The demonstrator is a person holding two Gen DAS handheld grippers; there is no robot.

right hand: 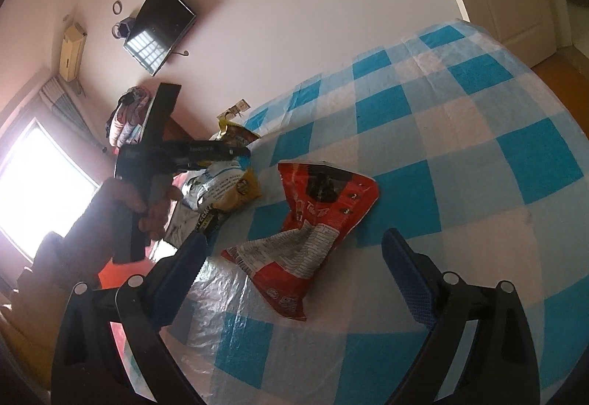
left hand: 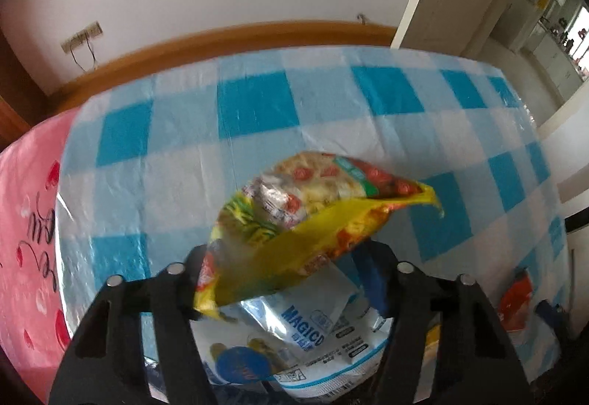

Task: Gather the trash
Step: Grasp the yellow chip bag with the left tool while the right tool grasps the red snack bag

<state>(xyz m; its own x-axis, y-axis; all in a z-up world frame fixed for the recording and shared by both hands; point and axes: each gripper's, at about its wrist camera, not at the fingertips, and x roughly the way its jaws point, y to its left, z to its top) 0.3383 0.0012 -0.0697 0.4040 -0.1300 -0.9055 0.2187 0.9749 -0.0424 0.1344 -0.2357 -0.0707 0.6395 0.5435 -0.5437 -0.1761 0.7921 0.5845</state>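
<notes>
Left gripper [left hand: 291, 268] raised, jaws clamped on a yellow snack bag [left hand: 294, 217], right gripper [right hand: 294, 265] at six o'clock, jaws spread wide

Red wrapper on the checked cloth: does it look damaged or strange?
Yes. The red wrapper lies crumpled and twisted flat on the blue checked cloth, apparently empty. It rests between the open right tongs, not gripped. Nothing appears spilled around it.

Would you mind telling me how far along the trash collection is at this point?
Nothing looks finished: no bin or bag is in view. In hand: the left gripper is shut on a yellow wrapper, lifted above a white packet. Left: the red bag lies on the tablecloth before the open right gripper.
</notes>
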